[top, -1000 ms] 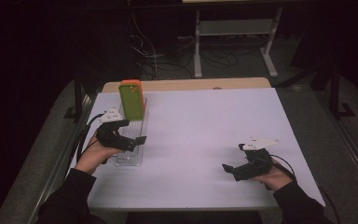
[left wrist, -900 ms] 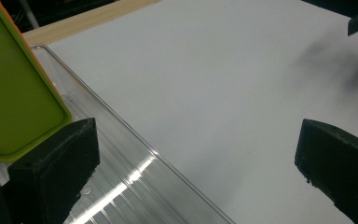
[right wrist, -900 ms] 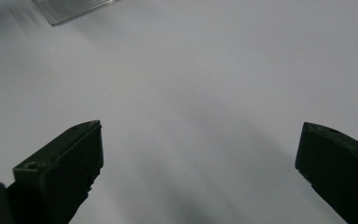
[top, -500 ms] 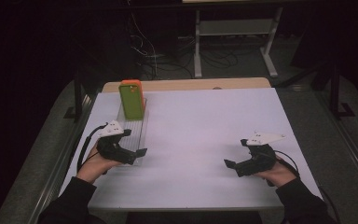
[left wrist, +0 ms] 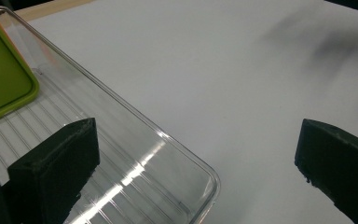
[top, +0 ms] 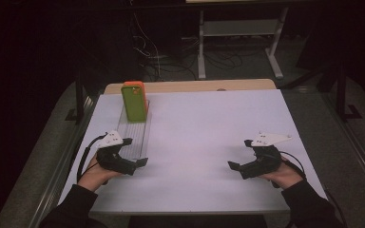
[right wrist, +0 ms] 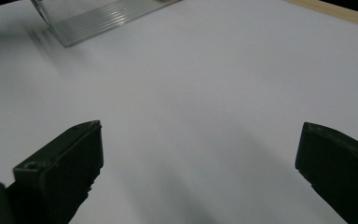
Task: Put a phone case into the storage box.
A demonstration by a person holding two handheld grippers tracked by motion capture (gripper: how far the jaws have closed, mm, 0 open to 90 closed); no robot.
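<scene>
Where my left gripper [top: 132, 154] sits, at the near left of the table [top: 209, 123], its jaws stand wide apart and hold nothing; one jaw lies over the near end of the clear tray [top: 134, 135], the other over bare white surface to the right of it.

Item: clear tray, ribbed floor, long and narrow, running near to far along the left side of the table; its near right corner [left wrist: 205, 182] shows between my jaws.

Item: green phone case [top: 134, 102] with orange edge, standing tilted at the tray's far end.

Item: right gripper [top: 244, 159], near right, well apart from the tray, jaws wide open and empty over bare table, pointing left.

Item: wooden board edge [top: 195, 86], beyond the white sheet.
</scene>
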